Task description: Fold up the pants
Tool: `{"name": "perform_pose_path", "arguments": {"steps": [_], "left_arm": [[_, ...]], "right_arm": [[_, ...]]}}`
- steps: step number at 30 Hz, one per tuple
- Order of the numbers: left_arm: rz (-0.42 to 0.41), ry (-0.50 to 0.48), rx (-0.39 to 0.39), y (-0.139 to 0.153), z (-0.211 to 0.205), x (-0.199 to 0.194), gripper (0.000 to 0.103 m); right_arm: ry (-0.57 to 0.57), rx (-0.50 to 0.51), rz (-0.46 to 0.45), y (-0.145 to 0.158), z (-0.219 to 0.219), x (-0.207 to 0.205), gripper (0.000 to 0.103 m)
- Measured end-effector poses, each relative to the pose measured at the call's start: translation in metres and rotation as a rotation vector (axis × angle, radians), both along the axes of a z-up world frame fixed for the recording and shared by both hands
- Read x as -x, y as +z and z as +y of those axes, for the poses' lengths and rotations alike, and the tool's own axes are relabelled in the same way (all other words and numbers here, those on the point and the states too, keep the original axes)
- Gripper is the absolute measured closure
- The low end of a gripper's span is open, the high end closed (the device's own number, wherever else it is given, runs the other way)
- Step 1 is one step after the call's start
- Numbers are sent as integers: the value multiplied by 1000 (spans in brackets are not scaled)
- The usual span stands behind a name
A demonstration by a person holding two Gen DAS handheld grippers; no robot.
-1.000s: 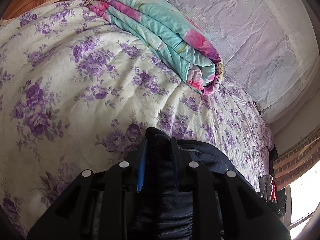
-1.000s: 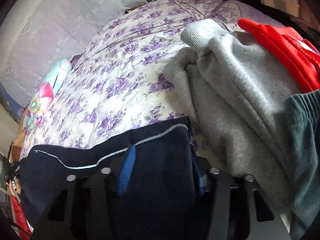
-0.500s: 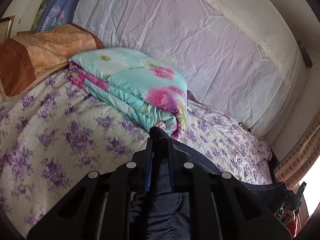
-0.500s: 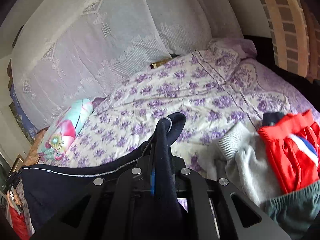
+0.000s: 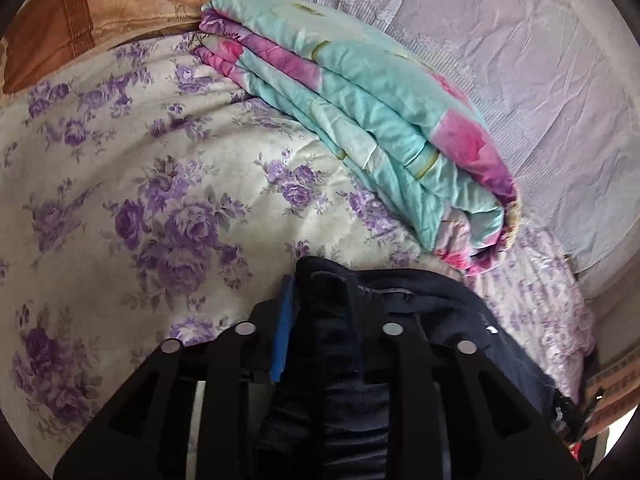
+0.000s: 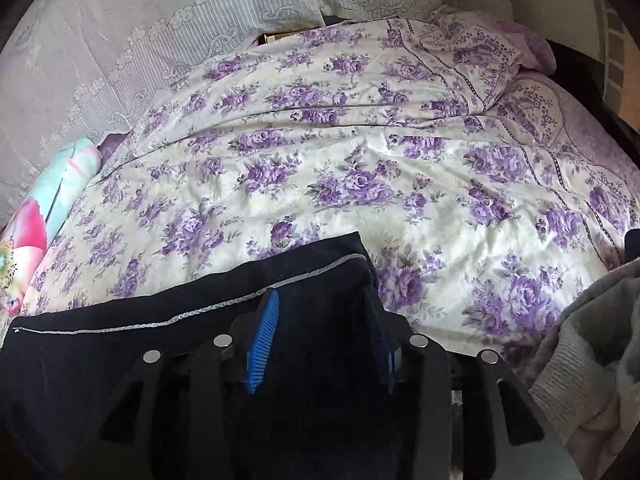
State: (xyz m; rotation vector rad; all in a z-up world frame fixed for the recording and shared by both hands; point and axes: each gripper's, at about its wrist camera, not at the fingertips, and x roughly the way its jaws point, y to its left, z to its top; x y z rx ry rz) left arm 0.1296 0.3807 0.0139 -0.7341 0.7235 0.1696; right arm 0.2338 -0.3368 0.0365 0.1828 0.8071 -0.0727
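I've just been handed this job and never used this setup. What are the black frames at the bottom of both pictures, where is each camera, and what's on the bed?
There is no robot arm here. A person holds a two-finger tool in each hand, and each picture comes from a wide-angle camera on one tool, looking forward along its fingers. The black frames are the tools themselves.

In the left view, the left tool has dark navy pants between its fingers. Beyond it lie a folded teal and pink quilt and a brown pillow on the purple-flowered bedspread.

In the right view, the right tool has another part of the same pants between its blue pads. Grey clothing is piled at the right edge.

Both tools' jaws are opening, with the cloth between them.
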Motion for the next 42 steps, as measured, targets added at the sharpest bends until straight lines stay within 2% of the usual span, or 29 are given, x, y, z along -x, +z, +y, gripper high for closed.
{"name": "perform_pose_path", "arguments": {"steps": [1,4,5,6,7,8,10,11,12,13,15,19,21,25,27,29,33,34,36,37,38,40,42], "left_arm": [[-24,-1,27,2,5,8,66],[-61,-11,60,9,14,36,65],[-61,-29,73,10,13,46,65],[-63,-59,76,12,9,57,65],[-59,-95,65,14,1,67,64],[-46,-124,46,16,-10,74,60],[-2,-189,-17,11,-34,87,52],[23,-216,-57,6,-47,96,50],[41,-220,-93,1,-55,102,49],[65,-213,-141,-2,-62,108,45],[78,-213,-151,-4,-64,117,44],[70,-198,-67,-1,-52,152,44],[73,-204,-26,-3,-50,174,44],[64,-221,32,0,-56,209,34],[64,-235,54,-1,-66,212,30],[68,-242,46,-2,-75,208,24],[72,-205,10,-6,-90,195,22],[67,-193,15,-6,-91,193,24],[73,-154,40,-8,-91,189,44],[80,-139,50,-9,-89,188,60],[66,-139,84,-12,-86,189,69],[35,-136,147,-13,-80,193,77],[-2,-116,163,-6,-72,205,78]], "right_arm": [[-5,-28,-11,5,-5,7,59],[-13,-176,-66,26,-21,41,58],[3,-223,-77,31,-23,54,53],[29,-251,-74,33,-21,64,39],[59,-260,-54,31,-17,72,33],[88,-245,-8,24,-11,76,23],[122,-135,136,-6,4,72,21],[153,-54,91,-9,12,78,19],[182,7,83,-11,20,80,16],[181,43,97,-11,26,80,16],[129,67,108,-4,31,87,16],[191,-84,60,16,36,136,14],[209,-95,34,21,33,163,4],[152,-172,11,3,8,192,4],[123,-303,14,-8,-11,191,4],[102,-351,-23,-4,-18,193,4],[104,-292,-9,-7,-8,192,4],[104,-289,-8,-8,-8,192,4],[105,-308,-19,-8,-11,194,4],[105,-319,-27,-8,-12,195,4],[105,-327,-34,-7,-14,196,4],[95,-330,-49,-3,-16,202,4],[89,-346,-66,6,-19,216,4]]}}
